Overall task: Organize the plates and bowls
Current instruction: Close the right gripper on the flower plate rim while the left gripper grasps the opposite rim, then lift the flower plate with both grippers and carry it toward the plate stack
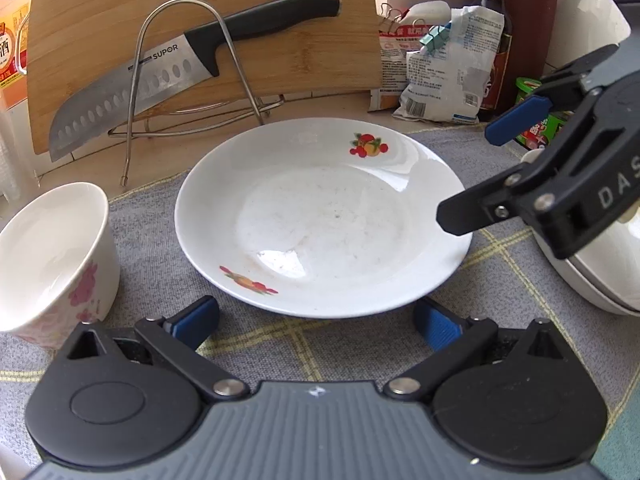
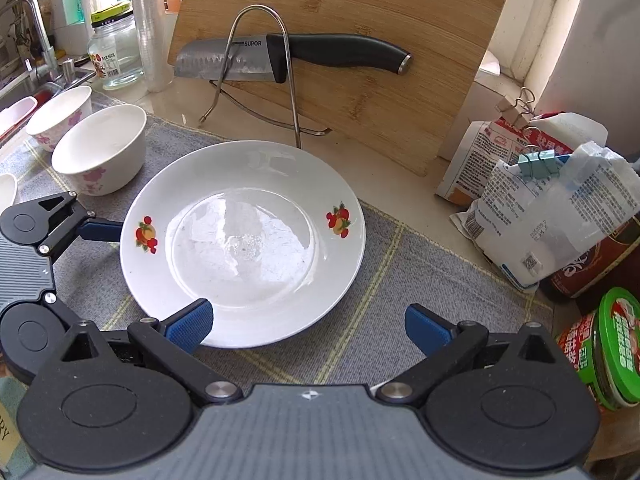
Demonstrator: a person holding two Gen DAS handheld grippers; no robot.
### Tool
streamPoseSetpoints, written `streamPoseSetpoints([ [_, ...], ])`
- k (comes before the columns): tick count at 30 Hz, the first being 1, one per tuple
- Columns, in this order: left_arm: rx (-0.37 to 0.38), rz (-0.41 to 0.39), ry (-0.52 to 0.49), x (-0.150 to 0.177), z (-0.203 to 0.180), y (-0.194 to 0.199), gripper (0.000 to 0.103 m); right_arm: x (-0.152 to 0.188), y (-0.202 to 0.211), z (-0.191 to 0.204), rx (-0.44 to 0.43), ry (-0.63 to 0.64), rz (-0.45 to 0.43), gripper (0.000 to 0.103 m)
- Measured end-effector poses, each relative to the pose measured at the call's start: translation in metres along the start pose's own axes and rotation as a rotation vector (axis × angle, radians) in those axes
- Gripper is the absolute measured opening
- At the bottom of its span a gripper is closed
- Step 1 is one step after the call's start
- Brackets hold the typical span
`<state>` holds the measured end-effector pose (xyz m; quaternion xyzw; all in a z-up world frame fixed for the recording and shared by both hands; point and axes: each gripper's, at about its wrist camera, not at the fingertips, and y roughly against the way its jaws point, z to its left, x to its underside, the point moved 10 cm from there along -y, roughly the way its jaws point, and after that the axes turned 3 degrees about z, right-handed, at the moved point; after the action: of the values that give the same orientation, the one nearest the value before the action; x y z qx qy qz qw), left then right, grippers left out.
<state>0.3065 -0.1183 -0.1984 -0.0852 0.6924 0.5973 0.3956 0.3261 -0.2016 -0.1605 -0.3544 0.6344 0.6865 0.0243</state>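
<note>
A white plate with fruit prints (image 1: 320, 216) lies flat on a grey checked mat (image 1: 280, 344); it also shows in the right wrist view (image 2: 244, 240). My left gripper (image 1: 316, 322) is open and empty just short of the plate's near rim. My right gripper (image 2: 308, 326) is open and empty, its left fingertip (image 2: 192, 320) over the plate's rim; it shows in the left wrist view (image 1: 472, 176) at the plate's right edge. A white bowl with pink flowers (image 1: 52, 256) stands left of the plate. Two such bowls (image 2: 100, 148) (image 2: 60, 116) show in the right wrist view.
A bamboo cutting board (image 1: 200, 40) leans behind the plate with a knife (image 1: 160, 76) on a wire rack (image 1: 192, 112). Clipped bags (image 2: 552, 208), a dark bottle (image 1: 494, 32) and green-lidded tins (image 2: 600, 344) crowd the right. A white pot (image 1: 608, 272) sits at right. A sink (image 2: 24, 84) lies far left.
</note>
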Motion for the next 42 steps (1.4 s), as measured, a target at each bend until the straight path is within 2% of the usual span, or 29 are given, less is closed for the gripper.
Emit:
streamPoseSetpoints([
  [11, -0.015, -0.016, 0.019, -0.005, 0.002, -0.003, 0.103, -0.02, -0.06, -0.004, -0.05, 0.024, 0.135, 0.103],
  [17, -0.016, -0.028, 0.023, -0.005, 0.003, -0.003, 0.103, -0.026, -0.07, 0.005, -0.141, -0.003, 0.173, 0.103],
  [23, -0.019, -0.024, 0.025, -0.004, 0.002, -0.001, 0.103, -0.027, -0.071, 0.005, -0.142, -0.001, 0.206, 0.103],
  [34, -0.015, -0.028, 0.02, -0.005, 0.002, -0.001, 0.103, -0.027, -0.071, 0.005, -0.146, 0.009, 0.172, 0.103],
  [42, 0.001, -0.039, 0.002, -0.005, 0.002, -0.001, 0.103, -0.031, -0.069, 0.005, -0.195, 0.032, 0.131, 0.103],
])
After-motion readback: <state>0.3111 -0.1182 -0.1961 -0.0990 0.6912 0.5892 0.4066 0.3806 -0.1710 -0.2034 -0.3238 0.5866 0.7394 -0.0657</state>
